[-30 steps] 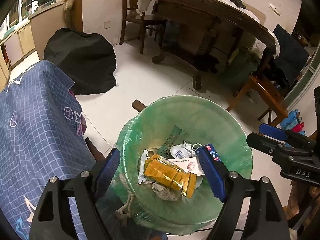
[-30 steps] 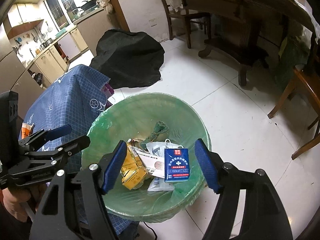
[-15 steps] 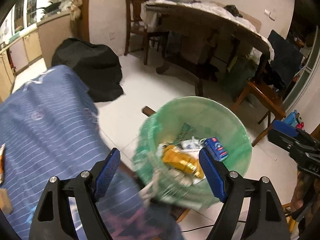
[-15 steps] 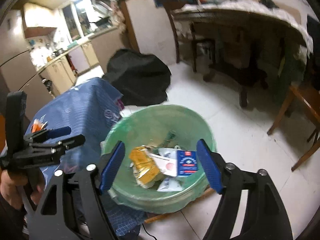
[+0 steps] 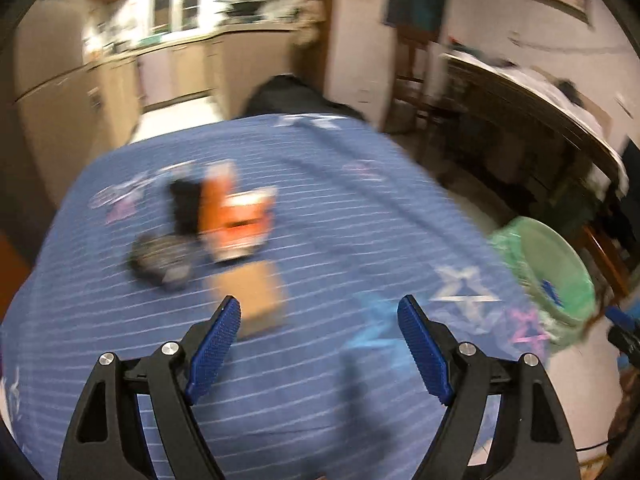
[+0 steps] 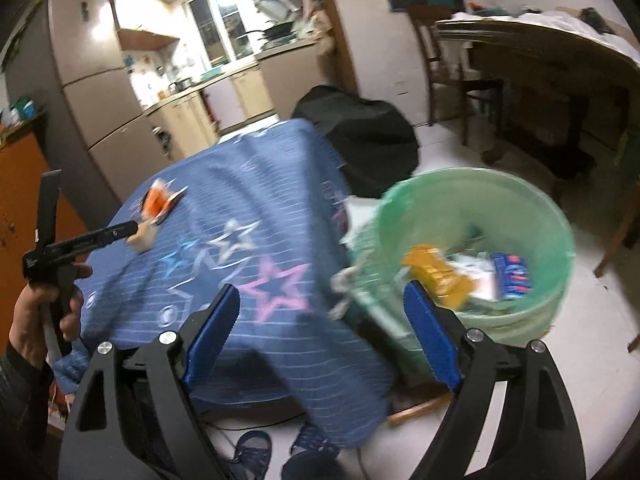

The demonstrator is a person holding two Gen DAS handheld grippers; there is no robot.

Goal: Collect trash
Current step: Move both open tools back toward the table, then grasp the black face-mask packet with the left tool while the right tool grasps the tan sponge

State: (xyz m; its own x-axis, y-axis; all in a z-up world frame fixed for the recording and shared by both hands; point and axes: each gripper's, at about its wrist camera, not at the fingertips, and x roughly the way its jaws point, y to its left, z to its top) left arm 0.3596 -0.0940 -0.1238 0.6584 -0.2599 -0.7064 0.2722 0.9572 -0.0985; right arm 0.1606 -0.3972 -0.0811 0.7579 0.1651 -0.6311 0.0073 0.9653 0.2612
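Left wrist cam: sits behind its own blue fingers (image 5: 216, 344), angled down across the blue star-print tablecloth (image 5: 320, 208), fairly near, motion-blurred. Green-lined bin (image 5: 560, 264) at right edge, kitchen counters behind. Right wrist cam: behind its fingers (image 6: 430, 340), angled down from the table's near corner, tablecloth (image 6: 240, 184) left, bin (image 6: 552, 216) right and near. Shared: tablecloth, bin, orange packet (image 5: 236, 216) (image 6: 158, 200), kitchen, dark wooden table (image 5: 532, 96) (image 6: 540, 36). Right view also catches the left gripper (image 6: 136, 230) and its hand (image 6: 36, 312).

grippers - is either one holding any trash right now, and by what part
Nothing is held. The left gripper and right gripper both stand open and empty above the blue cloth.
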